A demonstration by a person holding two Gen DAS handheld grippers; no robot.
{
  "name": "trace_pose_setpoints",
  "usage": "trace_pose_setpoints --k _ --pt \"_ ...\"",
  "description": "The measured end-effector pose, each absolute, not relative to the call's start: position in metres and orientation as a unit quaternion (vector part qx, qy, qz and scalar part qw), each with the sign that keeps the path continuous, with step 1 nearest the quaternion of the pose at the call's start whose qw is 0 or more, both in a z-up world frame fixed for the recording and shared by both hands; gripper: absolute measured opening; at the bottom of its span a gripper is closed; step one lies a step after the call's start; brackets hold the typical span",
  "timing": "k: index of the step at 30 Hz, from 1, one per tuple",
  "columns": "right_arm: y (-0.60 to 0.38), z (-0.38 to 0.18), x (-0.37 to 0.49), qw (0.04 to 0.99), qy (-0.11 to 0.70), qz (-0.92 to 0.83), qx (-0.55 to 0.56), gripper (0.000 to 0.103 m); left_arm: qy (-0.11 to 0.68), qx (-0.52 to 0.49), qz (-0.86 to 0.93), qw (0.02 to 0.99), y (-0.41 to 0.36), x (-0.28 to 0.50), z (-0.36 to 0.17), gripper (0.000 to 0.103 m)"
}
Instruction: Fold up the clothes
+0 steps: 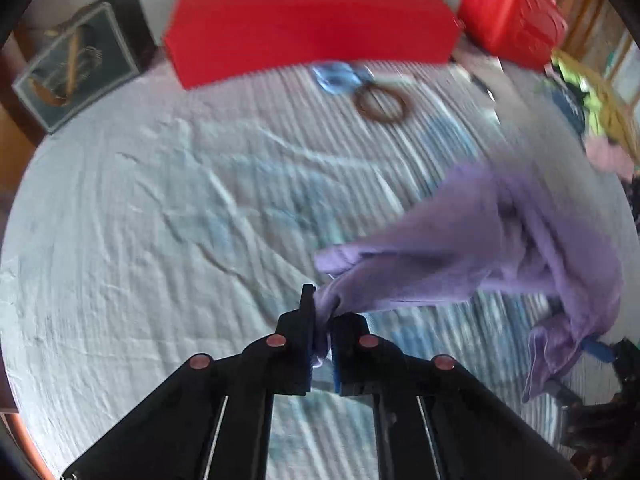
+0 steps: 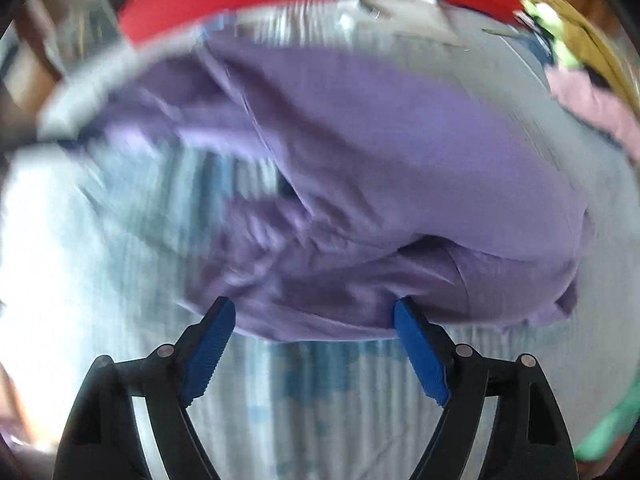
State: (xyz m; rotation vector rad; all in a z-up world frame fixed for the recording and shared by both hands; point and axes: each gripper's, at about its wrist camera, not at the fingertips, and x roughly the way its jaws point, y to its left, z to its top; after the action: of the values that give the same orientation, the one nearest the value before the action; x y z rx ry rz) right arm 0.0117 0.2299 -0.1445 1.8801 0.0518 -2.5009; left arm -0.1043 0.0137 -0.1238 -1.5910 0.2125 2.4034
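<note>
The left claw (image 1: 322, 316) is pressed together on a bunched corner of the purple garment (image 1: 492, 240), the cloth squeezed between its pads and poking out just past the tips. From that pinch the garment runs away to the right and a little farther off, rising clear of the bed (image 1: 140, 220) in a slack, twisted band before it drops in a hanging fold at the right edge of the left wrist view. Its long axis, then, lies left to right across the striped sheet, with the pinched corner at the left end. To the left of the claw the sheet is bare and wrinkled; at the far side lie a red box (image 1: 312, 20), a brown ring (image 1: 382, 106) and a red bag (image 1: 512, 12).

Farther right, the right claw (image 2: 314, 312) is spread wide, with nothing pinched. The purple garment (image 2: 380, 180) bulks directly ahead of it, and the near hem sits between the two blue pads (image 2: 208, 352), at their tips; the picture is too blurred to say whether either pad touches it. The bed (image 2: 312, 400) shows in the gap below.

The right end of the garment is therefore loose, and the right claw is much the nearer to it. I judge the next move to be closing that claw on the near hem, so the cloth can be stretched between both claws along its left-right axis. The risk is catching only one layer.
</note>
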Motion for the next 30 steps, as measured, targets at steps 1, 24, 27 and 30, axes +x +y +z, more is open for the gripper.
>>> trace_pose_setpoints --k 1,24,27,30 --pt "0.23 -0.142 0.009 0.012 0.019 -0.796 0.605 0.046 0.071 -0.542 0.829 0.123 0.007 -0.108 -0.119 0.006" --pt "0.319 0.196 -0.063 -0.027 0.017 -0.984 0.177 0.004 0.005 -0.338 0.94 -0.045 -0.166 -0.147 0.102 0.006" --pt "0.326 0.158 -0.035 -0.001 -0.003 -0.973 0.23 0.004 0.002 -0.394 0.918 -0.044 -0.182 -0.127 0.052 0.006" --pt "0.337 0.105 -0.014 0.009 -0.025 -0.951 0.309 0.004 -0.008 -0.459 0.888 -0.044 -0.191 -0.109 -0.01 0.006"
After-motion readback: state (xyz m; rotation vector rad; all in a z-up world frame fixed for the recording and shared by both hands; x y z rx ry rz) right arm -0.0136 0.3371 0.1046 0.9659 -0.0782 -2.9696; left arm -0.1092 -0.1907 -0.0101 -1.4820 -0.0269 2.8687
